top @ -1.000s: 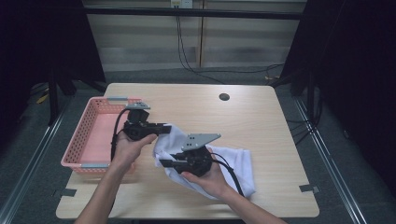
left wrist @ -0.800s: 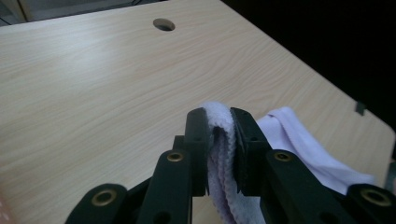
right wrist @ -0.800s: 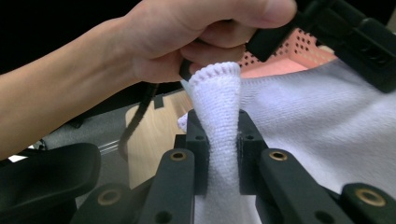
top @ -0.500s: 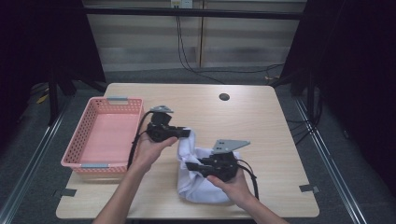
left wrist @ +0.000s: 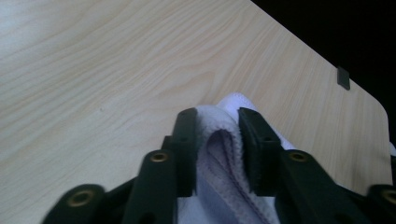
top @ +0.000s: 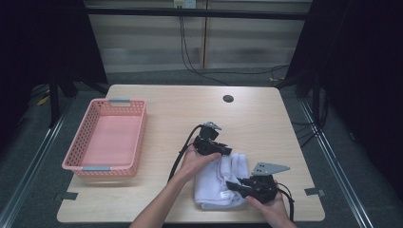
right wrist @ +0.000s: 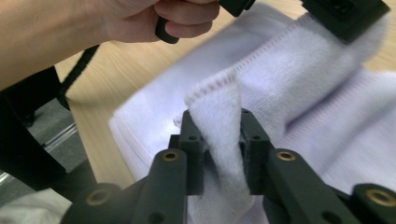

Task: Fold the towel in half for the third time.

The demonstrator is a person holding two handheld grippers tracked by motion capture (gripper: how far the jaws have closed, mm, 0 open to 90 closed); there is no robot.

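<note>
A folded white towel (top: pixel 219 181) lies on the near right part of the light wooden table (top: pixel 166 102), close to its front edge. The left gripper (top: pixel 227 152) sits at the towel's far edge, and the right gripper (top: pixel 234 186) at its near right corner, with its grey three-cornered plate (top: pixel 269 168) above it.

In the left gripper view, the jaws have just been opening and now stand a little apart, with a fold of the towel (left wrist: pixel 224 140) bunched between them; the cloth fills the gap and appears to touch both pads. In the right gripper view, the jaws have likewise just been opening, and a raised corner of the towel (right wrist: pixel 217 116) stands up between them, brushing both pads. Beyond it the left hand (right wrist: pixel 140 18) closes round its gripper, with the cable trailing off toward the table's edge.

A pink basket (top: pixel 104 142) stands well apart on the left side of the table. A dark round hole (top: pixel 228 99) sits near the far edge. Nothing lies between the towel and the basket but bare wood. Small dark tape marks (top: pixel 313 192) sit at the near corners.
</note>
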